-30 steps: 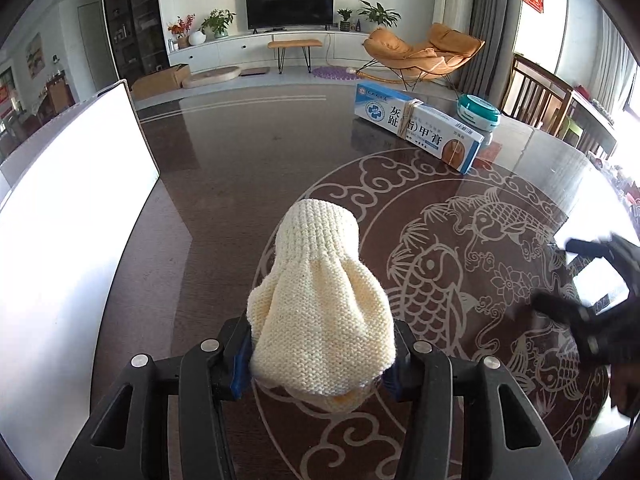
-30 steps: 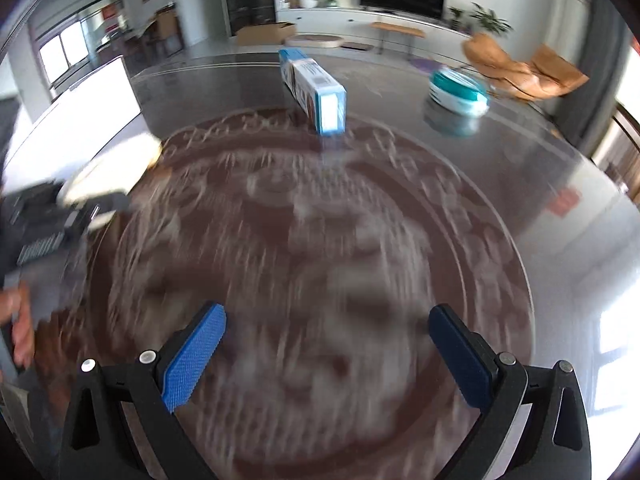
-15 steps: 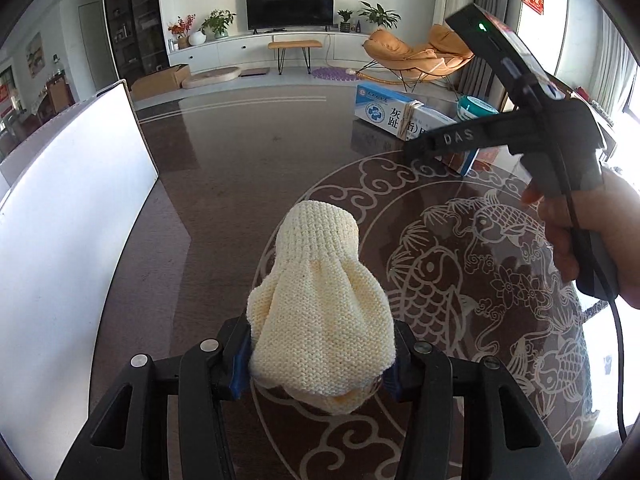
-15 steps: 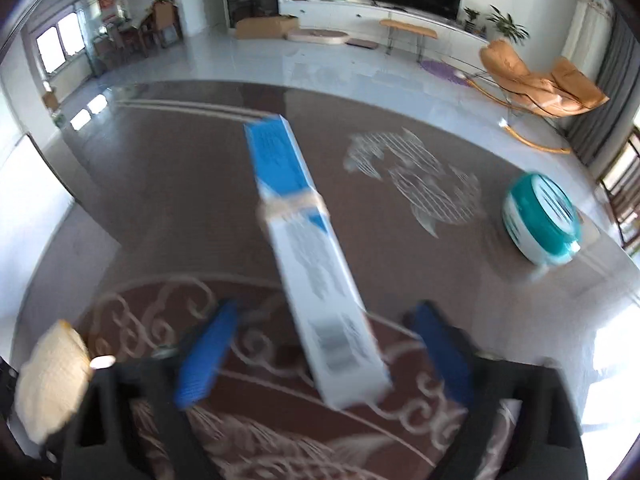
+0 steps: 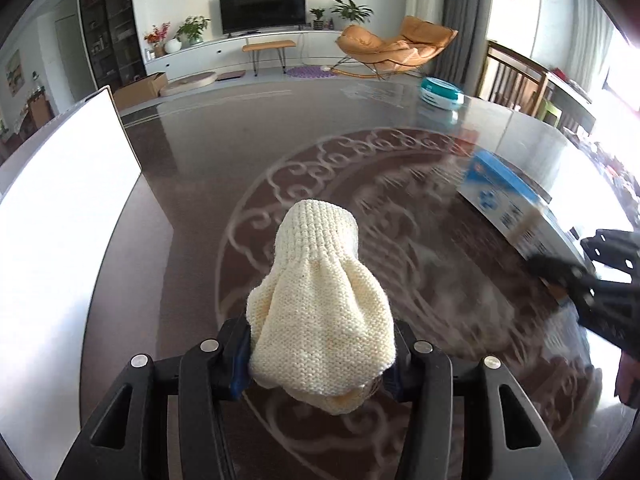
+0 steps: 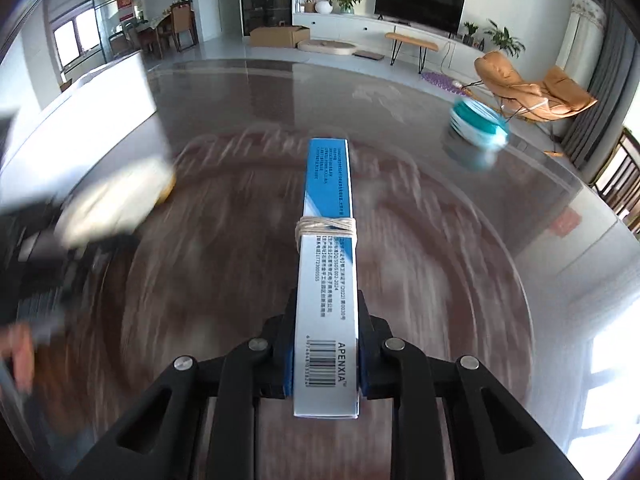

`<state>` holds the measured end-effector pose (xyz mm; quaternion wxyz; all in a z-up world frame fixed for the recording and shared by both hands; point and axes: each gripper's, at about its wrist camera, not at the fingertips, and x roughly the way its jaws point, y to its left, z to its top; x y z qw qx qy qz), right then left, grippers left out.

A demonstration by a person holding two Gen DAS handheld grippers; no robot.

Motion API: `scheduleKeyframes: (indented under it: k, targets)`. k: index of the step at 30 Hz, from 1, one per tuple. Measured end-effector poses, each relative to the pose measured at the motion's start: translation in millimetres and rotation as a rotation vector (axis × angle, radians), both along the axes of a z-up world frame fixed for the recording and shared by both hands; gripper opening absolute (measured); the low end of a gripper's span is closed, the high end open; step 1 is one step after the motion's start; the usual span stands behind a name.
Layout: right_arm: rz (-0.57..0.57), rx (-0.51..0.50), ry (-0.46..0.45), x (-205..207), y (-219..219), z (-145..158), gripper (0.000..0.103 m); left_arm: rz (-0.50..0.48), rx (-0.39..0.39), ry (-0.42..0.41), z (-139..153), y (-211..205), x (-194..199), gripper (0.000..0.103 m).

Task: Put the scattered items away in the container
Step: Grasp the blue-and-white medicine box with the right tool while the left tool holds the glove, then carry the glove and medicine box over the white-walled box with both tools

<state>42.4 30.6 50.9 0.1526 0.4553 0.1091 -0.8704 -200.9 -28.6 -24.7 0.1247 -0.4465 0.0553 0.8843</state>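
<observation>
A cream knitted mitten (image 5: 320, 312) is clamped between the blue pads of the left gripper (image 5: 320, 360), its ribbed cuff pointing away from the camera and its body bulging above the fingers. It is held over a dark glossy table (image 5: 192, 184) patterned with pale scrollwork. To the left of the mitten, a white container (image 5: 60, 216) is seen along the table's edge, its upright wall bright with glare; whether anything lies inside cannot be told.

In the right wrist view, a long blue-and-white box (image 6: 326, 280) is gripped by the right gripper (image 6: 325, 356), whose jaws are closing — the blue pads are already pressed flat against the box's two sides near its barcode end. The box is held narrow face up and points straight ahead along the fingers, with a band of pale twine (image 6: 325, 226) wound around its middle. Much of the table beneath it is smeared by motion blur.

A round teal-and-white tub (image 6: 478, 126) is seen standing on the far side of the table, well apart from both grippers. At the left of the same view, the mitten and the left gripper appear as a blurred pale and black shape.

From the left wrist view, the box and the black frame of the right gripper are visible at the right edge — both blurred.
</observation>
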Motion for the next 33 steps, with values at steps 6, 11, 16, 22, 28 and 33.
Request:
scheduleKeyframes:
  k: [6, 11, 16, 22, 28, 33]
  targets:
    - [-0.028, -0.051, 0.041, 131.0, 42.8, -1.3, 0.023, -0.088, 0.003, 0.000, 2.5, 13.0, 110.9, 0.050]
    - [-0.069, -0.065, 0.022, 172.5, 62.4, 1.4, 0.062, -0.106, -0.037, -0.040, -4.9, 27.9, 152.6, 0.103]
    - [-0.049, -0.045, -0.046, 170.7, 64.2, 3.1, 0.069, -0.122, -0.044, -0.082, -6.9, 26.2, 143.7, 0.103]
    - [0.016, -0.015, -0.181, 138.9, 58.3, 9.1, 0.069, -0.188, -0.082, -0.153, -7.8, 32.9, 123.1, 0.103]
    - [0.018, -0.013, -0.247, 112.8, 50.9, 15.1, 0.054, -0.167, -0.062, -0.166, 3.3, 25.5, 111.2, 0.056]
    - [0.009, -0.046, -0.239, 118.0, 57.8, 36.8, 0.027, -0.176, -0.031, -0.123, 30.1, 20.3, 113.0, 0.042]
